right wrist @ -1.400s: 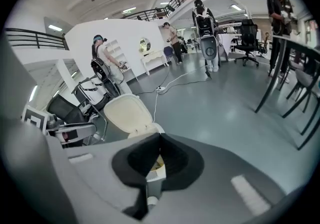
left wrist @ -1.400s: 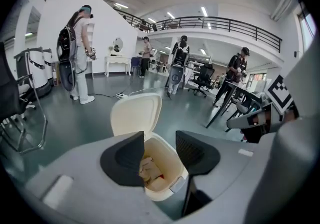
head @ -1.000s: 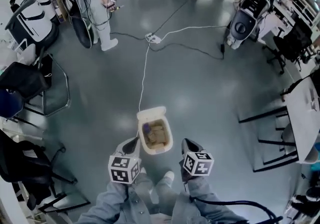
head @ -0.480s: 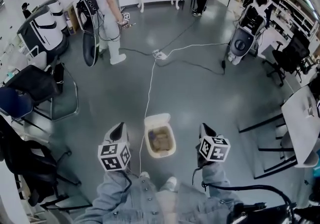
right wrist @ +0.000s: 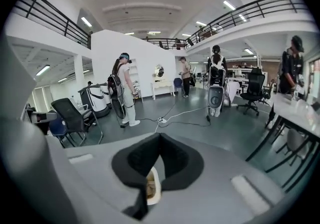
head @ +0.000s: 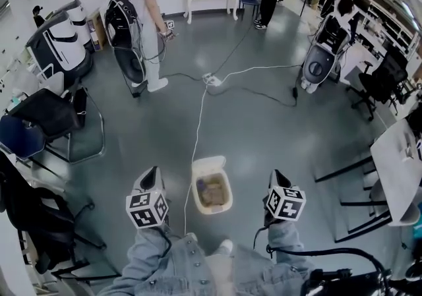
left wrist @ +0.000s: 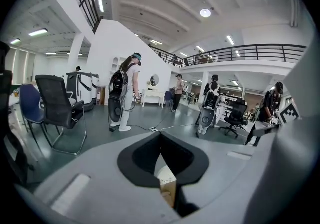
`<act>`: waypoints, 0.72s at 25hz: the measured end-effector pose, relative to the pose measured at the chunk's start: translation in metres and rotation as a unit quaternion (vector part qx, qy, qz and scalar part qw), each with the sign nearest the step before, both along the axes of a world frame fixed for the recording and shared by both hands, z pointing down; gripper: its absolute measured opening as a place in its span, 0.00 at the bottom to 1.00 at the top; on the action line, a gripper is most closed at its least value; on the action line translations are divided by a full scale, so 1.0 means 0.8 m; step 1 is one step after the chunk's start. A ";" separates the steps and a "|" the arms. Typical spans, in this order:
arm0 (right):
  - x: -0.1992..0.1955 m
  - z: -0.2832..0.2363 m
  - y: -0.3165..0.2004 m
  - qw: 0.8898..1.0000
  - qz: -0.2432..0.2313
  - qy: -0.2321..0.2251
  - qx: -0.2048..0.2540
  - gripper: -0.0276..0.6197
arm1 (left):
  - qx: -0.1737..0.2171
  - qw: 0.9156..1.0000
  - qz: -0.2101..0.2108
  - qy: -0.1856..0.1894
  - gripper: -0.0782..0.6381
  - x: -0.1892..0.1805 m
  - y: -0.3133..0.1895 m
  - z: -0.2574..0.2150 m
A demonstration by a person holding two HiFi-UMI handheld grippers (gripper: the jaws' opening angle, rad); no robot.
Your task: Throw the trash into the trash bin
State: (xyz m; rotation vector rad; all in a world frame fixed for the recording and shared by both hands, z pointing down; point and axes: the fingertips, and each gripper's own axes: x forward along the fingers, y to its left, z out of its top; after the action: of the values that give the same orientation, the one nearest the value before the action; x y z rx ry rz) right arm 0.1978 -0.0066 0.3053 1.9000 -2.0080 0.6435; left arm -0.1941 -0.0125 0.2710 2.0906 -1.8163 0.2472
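The cream trash bin [head: 225, 202] stands on the grey floor with its lid [head: 208, 163] tipped back and brownish trash [head: 211, 190] inside. My left gripper [head: 151, 175] hovers to the left of the bin, and its jaws are shut with nothing between them. My right gripper [head: 276, 177] hovers to the right of the bin, also shut and empty. In the left gripper view the closed left gripper [left wrist: 160, 135] hides all but a slice of the bin [left wrist: 167, 184]. Below the closed right gripper [right wrist: 159, 136], the right gripper view shows a sliver of the bin [right wrist: 151, 188].
A white cable [head: 198, 123] runs from near the bin to a power strip [head: 212, 79]. A person with a backpack [head: 137, 21] stands at the far left. Black chairs [head: 49, 117] line the left, a desk [head: 399, 163] the right. My jeans-clad legs [head: 191, 265] are just below the bin.
Both grippers have risen and spread outward from the bin's sides. The head view has tilted up, so more of the room shows beyond the bin.
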 end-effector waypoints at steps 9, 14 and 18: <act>-0.025 -0.001 -0.001 1.000 -0.015 -0.008 0.002 0.05 | -0.002 1.000 0.000 -0.001 0.12 -0.003 0.006 0.004; -0.028 0.003 -0.002 1.000 -0.017 -0.011 -0.004 0.05 | -0.009 1.000 -0.006 0.001 0.12 -0.006 0.005 0.009; -0.026 0.005 -0.003 1.000 -0.015 -0.012 -0.006 0.05 | -0.013 1.000 -0.005 0.002 0.12 -0.003 0.002 0.012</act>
State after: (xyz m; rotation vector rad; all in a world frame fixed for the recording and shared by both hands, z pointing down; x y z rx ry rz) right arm 0.1768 -0.0094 0.3089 1.8607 -2.0393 0.6711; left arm -0.1962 -0.0105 0.2808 2.0631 -1.8115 0.2622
